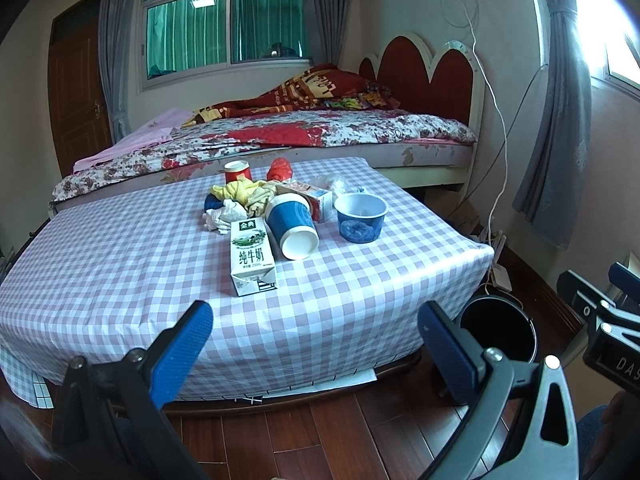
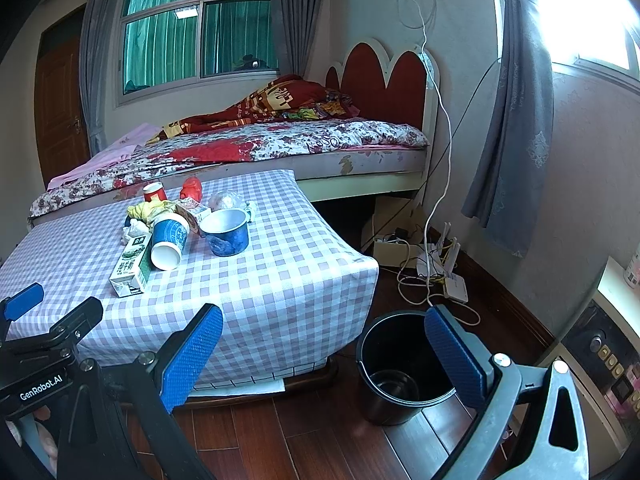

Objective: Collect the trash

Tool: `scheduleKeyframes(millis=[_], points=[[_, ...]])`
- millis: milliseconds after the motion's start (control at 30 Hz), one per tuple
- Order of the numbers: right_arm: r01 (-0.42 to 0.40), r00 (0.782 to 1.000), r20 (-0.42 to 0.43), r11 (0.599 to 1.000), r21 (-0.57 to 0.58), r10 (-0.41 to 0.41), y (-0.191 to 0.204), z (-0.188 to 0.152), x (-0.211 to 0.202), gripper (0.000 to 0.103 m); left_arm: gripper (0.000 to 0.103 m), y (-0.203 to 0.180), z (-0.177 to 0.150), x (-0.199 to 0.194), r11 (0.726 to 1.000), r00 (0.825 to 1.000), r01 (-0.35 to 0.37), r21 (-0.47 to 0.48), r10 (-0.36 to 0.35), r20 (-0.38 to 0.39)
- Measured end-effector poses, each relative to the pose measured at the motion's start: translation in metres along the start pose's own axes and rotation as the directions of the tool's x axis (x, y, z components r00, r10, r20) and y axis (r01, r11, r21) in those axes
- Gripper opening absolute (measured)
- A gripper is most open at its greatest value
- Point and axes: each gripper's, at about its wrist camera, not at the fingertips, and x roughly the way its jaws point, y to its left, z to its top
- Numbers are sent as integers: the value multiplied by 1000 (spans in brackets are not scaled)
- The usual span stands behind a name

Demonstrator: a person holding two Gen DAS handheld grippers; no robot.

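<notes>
Both grippers, left gripper (image 1: 316,334) and right gripper (image 2: 324,340), gape wide, holding nothing

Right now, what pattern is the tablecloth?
Pale purple and white checks on the tablecloth, clearest in the left wrist view.

Bedroom, floral-quilted bed (image 1: 280,136) with red scalloped headboard (image 1: 424,76), grey curtains (image 2: 516,120), green-lit window (image 1: 224,20), wood floor (image 2: 320,440)
</notes>
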Motion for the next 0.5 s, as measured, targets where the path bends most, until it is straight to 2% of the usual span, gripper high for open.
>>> scheduleKeyframes(millis=[500], points=[[1, 1000, -2, 1000, -2, -1, 1, 0, 1, 102, 102, 1, 0, 1, 1000, 1000, -1, -1, 1, -3]])
